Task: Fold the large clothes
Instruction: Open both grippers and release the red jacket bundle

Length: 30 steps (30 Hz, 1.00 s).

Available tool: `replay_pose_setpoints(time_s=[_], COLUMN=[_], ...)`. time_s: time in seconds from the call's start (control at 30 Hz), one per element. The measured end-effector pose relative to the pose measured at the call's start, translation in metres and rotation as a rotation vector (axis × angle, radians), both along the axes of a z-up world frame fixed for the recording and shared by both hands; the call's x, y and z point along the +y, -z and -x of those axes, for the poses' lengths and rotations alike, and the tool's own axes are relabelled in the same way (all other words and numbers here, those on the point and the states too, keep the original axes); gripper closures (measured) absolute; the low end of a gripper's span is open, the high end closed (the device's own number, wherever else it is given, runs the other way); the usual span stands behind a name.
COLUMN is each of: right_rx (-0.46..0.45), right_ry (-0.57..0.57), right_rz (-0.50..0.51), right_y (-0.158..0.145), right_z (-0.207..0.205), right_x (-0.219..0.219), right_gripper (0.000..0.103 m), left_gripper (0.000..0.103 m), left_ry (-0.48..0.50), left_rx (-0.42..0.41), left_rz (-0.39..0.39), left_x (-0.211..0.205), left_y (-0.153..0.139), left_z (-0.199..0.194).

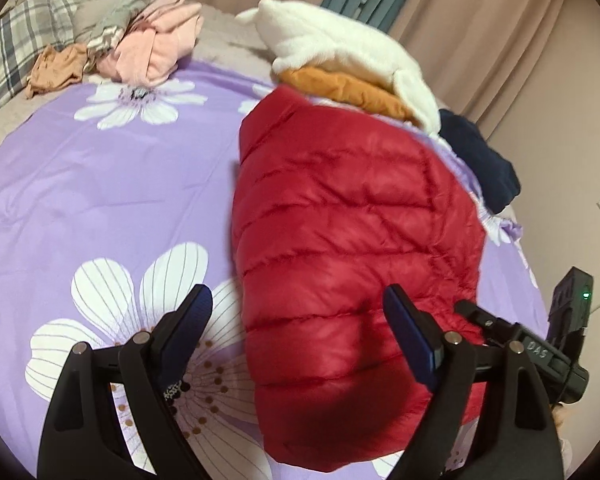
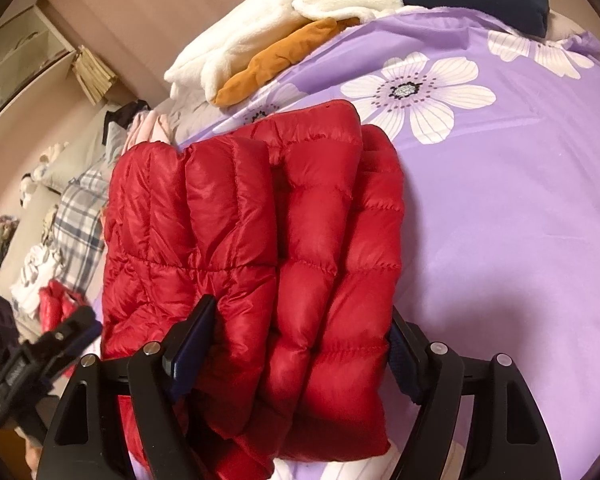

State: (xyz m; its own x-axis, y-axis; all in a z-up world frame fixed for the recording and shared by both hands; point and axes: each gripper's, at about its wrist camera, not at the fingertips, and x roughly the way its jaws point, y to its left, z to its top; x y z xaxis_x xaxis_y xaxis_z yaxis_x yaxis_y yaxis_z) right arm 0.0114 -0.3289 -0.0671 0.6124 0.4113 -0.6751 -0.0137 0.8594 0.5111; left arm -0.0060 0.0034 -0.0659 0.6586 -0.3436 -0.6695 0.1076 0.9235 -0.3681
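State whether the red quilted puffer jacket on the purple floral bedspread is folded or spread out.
Folded. The red quilted puffer jacket lies as a compact block, with stacked layers showing at its near edge; no sleeves stick out.

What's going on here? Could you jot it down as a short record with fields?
Setting: bed with a purple flowered cover
Main item: red puffer jacket, folded into a thick bundle
Left gripper: open, above the jacket's edge, gripping nothing
Right gripper: open wide, its fingers on either side of the folded bundle
Nearby: white fleece over an orange garment; navy garment; pink clothing pile
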Motion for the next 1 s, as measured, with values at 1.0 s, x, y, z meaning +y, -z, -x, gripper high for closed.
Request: replay_pose_setpoints(time_s=[1.0], right_rx=[-0.267], right_ry=[-0.010], right_rz=[0.222], right_y=[-0.066], right_z=[0.023], right_x=[0.012], right_gripper=[0.027], left_gripper=[0.035], left_ry=[0.167], left_rx=[-0.011], left_rz=[-0.137], left_x=[-0.048], left_y=[0.015], left_z=[0.010])
